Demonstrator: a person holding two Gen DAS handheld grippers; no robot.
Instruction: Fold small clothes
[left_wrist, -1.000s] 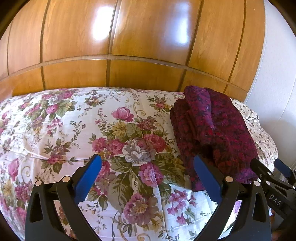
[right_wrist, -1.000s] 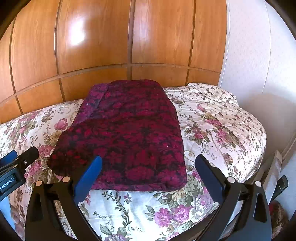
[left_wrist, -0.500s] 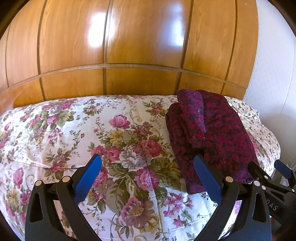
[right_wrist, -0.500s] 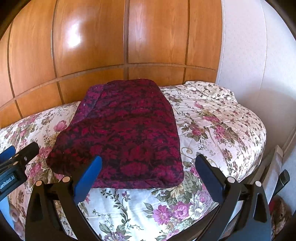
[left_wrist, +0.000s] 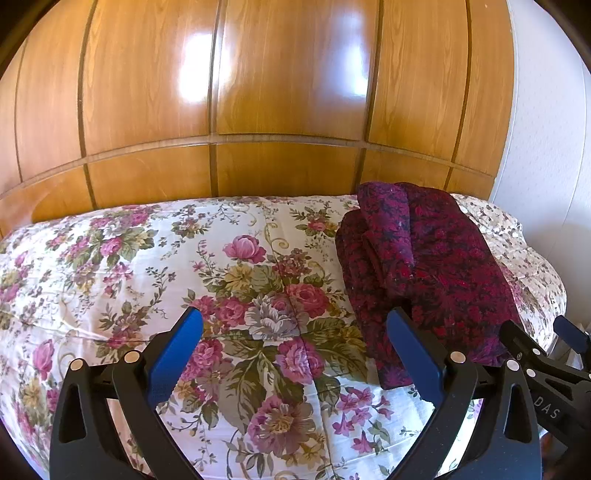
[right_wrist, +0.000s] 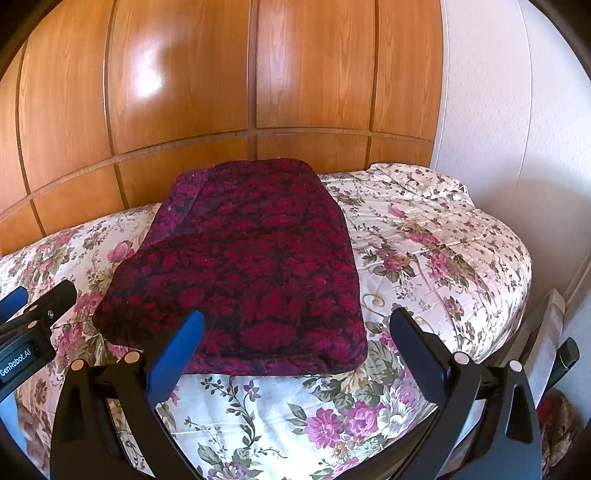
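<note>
Crimson-and-black patterned knit garment (right_wrist: 240, 266), thick and fuzzy, is lying folded into a rounded rectangle on the white quilted bedspread printed with pink roses (right_wrist: 424, 236), toward the right side of the bed and close to the glossy wooden panelled wall (right_wrist: 184, 92). From the left wrist view a narrower strip of the same fabric is lying doubled along the bundle's left edge, so the layers are stacking unevenly there.

Both tools are hovering above the bedspread, touching nothing. The left gripper (left_wrist: 295, 354) is holding its blue-padded fingers wide apart over bare quilt beside the garment; the right gripper (right_wrist: 295, 354) is holding its fingers equally wide apart, just short of the bundle's near edge.

Judging by the compact shape, the folding looks largely done. If another fold is wanted, the next move is calling for both tools to pinch the near edge through all the soft, springy layers, which are likely to slip apart.
</note>
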